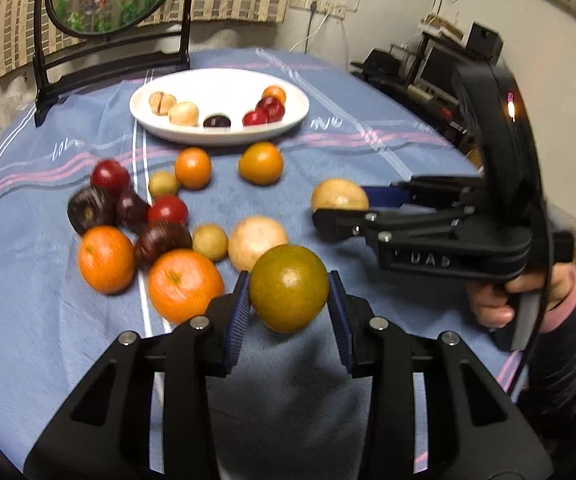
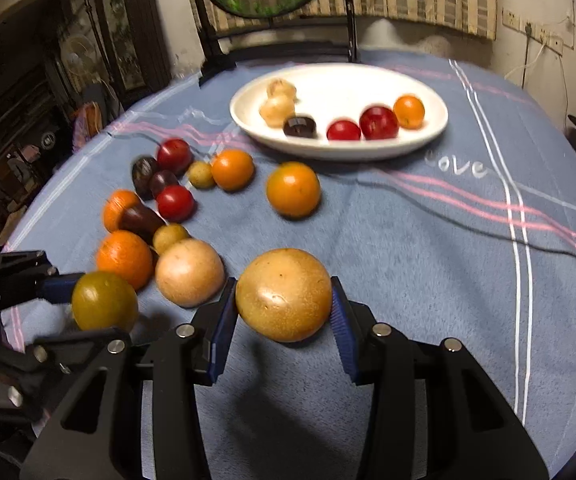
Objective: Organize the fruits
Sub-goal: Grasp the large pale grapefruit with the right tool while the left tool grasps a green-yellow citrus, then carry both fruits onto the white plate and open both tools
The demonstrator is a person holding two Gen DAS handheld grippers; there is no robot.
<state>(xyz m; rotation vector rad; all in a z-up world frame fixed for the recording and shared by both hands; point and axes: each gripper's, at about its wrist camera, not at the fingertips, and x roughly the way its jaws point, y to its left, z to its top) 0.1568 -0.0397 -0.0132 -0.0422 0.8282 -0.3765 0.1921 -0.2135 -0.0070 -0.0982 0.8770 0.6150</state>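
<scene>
Our left gripper (image 1: 289,294) clenched a round greenish-orange citrus (image 1: 289,288), our right gripper (image 2: 284,300) a smooth tan round fruit (image 2: 284,294); we judged either might roll free if squeezed off-centre.

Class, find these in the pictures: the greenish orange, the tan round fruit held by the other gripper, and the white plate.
greenish orange (image 1: 289,288), left wrist view, centre of its skin.
tan round fruit (image 2: 284,294), right wrist view, middle of its front.
white plate (image 2: 428,138), right wrist view, bare right rim.
</scene>
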